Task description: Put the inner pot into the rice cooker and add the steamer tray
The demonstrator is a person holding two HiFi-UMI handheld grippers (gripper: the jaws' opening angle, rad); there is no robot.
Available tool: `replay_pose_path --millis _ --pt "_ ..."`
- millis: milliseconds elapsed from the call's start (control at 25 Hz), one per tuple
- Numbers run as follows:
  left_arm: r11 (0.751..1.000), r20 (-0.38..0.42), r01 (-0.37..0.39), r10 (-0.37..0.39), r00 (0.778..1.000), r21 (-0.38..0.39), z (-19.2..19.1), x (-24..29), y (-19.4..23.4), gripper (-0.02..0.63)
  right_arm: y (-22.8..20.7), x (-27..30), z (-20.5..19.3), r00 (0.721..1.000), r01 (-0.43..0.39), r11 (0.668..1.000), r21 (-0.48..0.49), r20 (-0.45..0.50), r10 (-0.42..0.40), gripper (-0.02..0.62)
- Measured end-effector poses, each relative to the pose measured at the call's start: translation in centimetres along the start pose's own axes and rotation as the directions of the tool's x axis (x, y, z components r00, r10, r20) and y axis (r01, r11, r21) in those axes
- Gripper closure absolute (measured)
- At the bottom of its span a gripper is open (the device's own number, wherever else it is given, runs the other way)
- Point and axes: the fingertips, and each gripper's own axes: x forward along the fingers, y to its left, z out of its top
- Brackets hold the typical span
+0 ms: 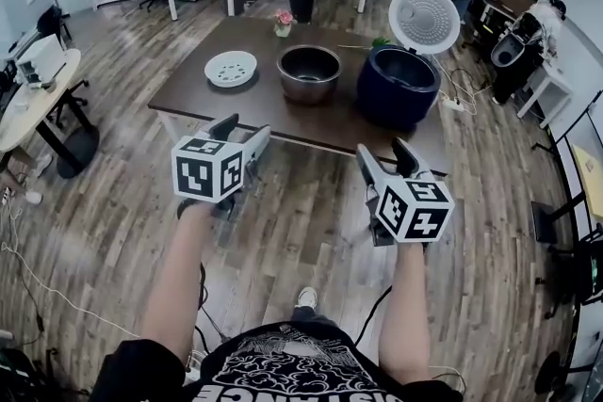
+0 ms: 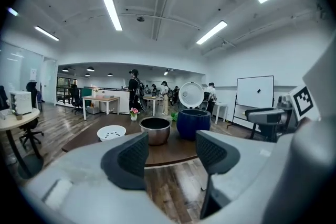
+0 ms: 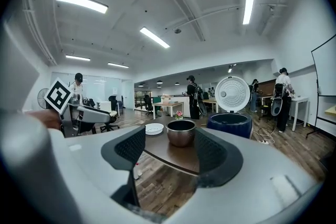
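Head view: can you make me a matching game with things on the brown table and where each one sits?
Things:
1. white round steamer tray
2. silver metal inner pot
3. dark blue rice cooker
4. small pink flower

Places:
A. furthest right, lid standing open
B. at the far edge
C. furthest left
D. in the middle, empty

Pairs: 1-C, 2-D, 3-A, 4-B.

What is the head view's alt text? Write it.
A person's left gripper and right gripper, both open and empty, point toward a wooden table. On it stand a white steamer tray at left, a steel inner pot mid-table and a blue rice cooker, lid raised, at right.
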Motion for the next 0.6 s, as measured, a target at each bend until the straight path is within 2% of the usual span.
replay_pose_path --millis 160,360,600 --pt "1.0 -0.027 -0.009 0.009 1.0 0.008 0.3 3.1 0.0 0.287 -2.2 2.1 0.3 1.0 -0.017 1.0 0.011 -0.004 0.017 0.292" --pt "0.999 -0.058 0.023 -0.025 0.998 -0.03 0.4 6.7 -0.7 0.258 -4.5 4.7 0.2 0.999 -0.038 0.999 0.02 -0.003 0.038 0.268" --pt "0.999 -0.019 0.023 -0.024 1.0 -0.033 2.3 10.2 -0.8 0.224 -7.1 7.5 0.8 0.998 -0.06 0.998 0.007 0.004 0.06 0.241"
